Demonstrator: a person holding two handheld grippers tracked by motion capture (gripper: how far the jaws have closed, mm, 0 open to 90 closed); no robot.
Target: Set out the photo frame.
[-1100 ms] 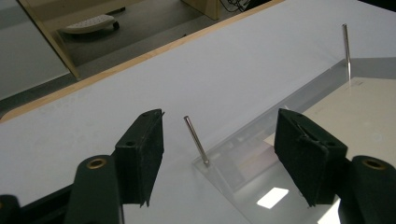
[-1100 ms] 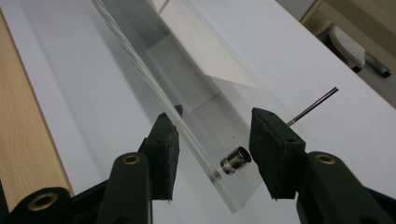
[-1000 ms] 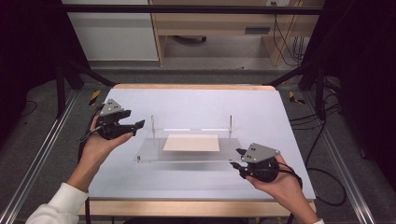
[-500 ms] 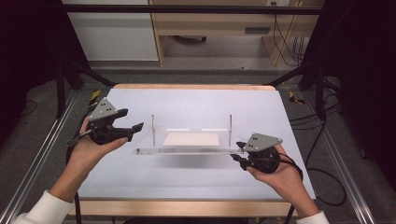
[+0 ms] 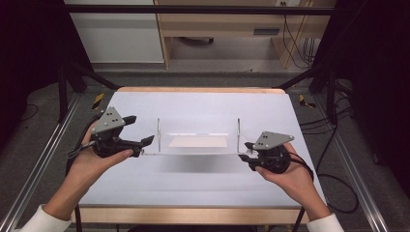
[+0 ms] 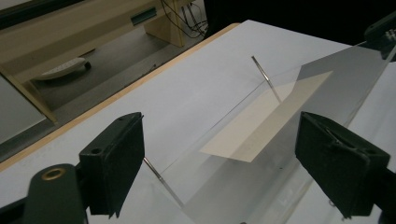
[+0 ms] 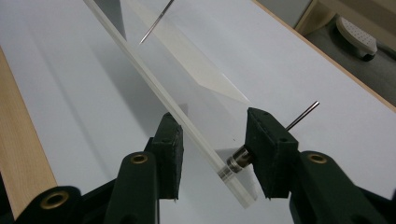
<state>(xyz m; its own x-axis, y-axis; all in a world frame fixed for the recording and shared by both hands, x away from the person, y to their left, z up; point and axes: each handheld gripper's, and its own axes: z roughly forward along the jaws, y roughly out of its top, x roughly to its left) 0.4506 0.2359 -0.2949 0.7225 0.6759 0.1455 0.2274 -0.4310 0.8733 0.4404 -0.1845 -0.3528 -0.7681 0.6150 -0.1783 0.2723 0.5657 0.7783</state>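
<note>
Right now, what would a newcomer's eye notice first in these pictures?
A clear plate with thin metal pins at mid-table, a cream sheet on it. The left gripper, jaws wide open, is at its left end. The right gripper straddles the right end beside a pin base.

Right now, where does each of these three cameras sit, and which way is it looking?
High view: above the table's near side, looking forward and down; both forearms, left hand-held gripper, right hand-held gripper.
Left gripper view: rides the left one, facing its open jaws.
Right gripper view: rides the right one, jaws astride the plate's edge.
Shared: the clear acrylic plate.
</note>
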